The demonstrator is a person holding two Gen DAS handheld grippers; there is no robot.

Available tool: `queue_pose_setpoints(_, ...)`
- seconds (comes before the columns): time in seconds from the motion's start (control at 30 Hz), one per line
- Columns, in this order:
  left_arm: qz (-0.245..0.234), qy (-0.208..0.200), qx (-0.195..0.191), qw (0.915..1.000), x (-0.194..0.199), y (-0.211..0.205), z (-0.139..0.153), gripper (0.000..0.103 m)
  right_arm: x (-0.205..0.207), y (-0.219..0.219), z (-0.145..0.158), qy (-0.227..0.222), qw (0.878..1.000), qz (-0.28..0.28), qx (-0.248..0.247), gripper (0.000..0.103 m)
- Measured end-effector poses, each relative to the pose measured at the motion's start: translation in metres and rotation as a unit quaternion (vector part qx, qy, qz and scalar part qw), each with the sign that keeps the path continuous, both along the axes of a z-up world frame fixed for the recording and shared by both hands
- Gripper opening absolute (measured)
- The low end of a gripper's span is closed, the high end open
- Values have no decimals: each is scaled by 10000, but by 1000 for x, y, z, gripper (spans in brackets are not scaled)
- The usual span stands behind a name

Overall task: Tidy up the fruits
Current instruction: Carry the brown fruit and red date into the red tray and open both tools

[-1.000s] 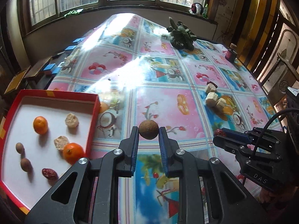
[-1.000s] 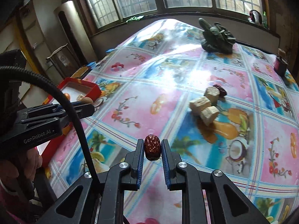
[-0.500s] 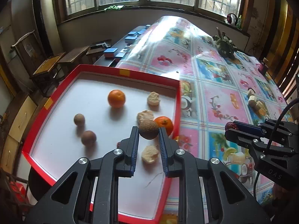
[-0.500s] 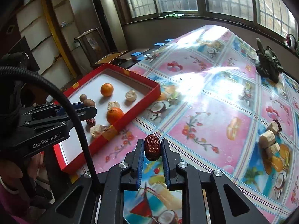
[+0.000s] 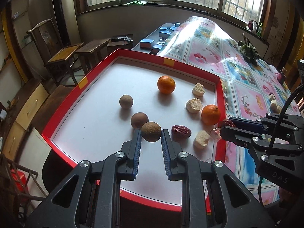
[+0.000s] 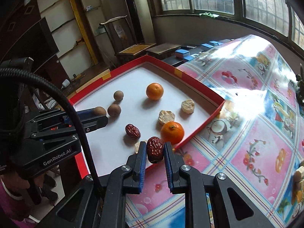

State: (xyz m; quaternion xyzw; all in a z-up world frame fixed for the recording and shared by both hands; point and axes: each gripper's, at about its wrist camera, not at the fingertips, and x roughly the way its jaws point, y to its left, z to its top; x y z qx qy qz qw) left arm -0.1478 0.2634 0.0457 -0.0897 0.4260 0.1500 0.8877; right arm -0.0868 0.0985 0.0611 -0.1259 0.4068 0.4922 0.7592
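Tablecloth point(image 6: 247, 133): glossy plastic sheet, printed, strong window glare. Tray point(image 5: 190, 65): red cardboard-like rim, matt white floor. Round brown fruit point(image 5: 151, 131) in left gripper point(image 5: 151, 139): rough, dull skin. Red date point(image 6: 155, 149) in right gripper point(image 6: 155, 153): wrinkled, slightly shiny. Oranges point(image 5: 166, 84): smooth, faint sheen. Pale chunks point(image 5: 193, 105): crumbly, matt. Gripper bodies looked black matt plastic, silver metal screws; pads point(image 5: 137, 148) blue, ribbed. Stools point(image 5: 93, 46): worn wood.

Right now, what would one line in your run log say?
left tongs: shut on brown round fruit, over red tray | right tongs: shut on red date, at tray's edge | not yet released
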Motion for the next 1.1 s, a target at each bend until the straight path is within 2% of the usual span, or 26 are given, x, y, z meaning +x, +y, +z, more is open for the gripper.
queue_pose_setpoints(0.2, -38, 41, -130, 9999, -3, 4, -7, 21, -2, 27, -3, -25, 9997, 200, -101, 17)
queue_pose_setpoints(0.37, -74, 94, -211, 9997, 2, 2, -14, 21, 8, 44, -4, -65, 9998, 140, -122, 17)
queue_pose_setpoints(0.7, -12, 197, -168, 9997, 10, 2, -24, 21, 25, 75, -27, -5, 9992, 176, -369, 17)
queue_pose_setpoints(0.83, 15, 261, -177, 9995, 14, 2, -27, 21, 24, 77, -28, -47, 9991, 231, -356, 22)
queue_pose_setpoints(0.9, 37, 264, -166, 9995, 14, 2, -28, 32, 24, 74, -27, -27, 9992, 204, -336, 25)
queue_pose_setpoints(0.93, 50, 233, -152, 9996, 15, 2, -27, 47, 23, 72, -26, -25, 9993, 200, -321, 26)
queue_pose_setpoints(0.97, 69, 173, -151, 9997, 14, 2, -26, 55, 23, 69, -24, -39, 9994, 189, -302, 26)
queue_pose_setpoints(1.1, 77, 49, -51, 9999, 15, -4, -17, 56, 25, 47, -11, -42, 9999, 73, -125, 31)
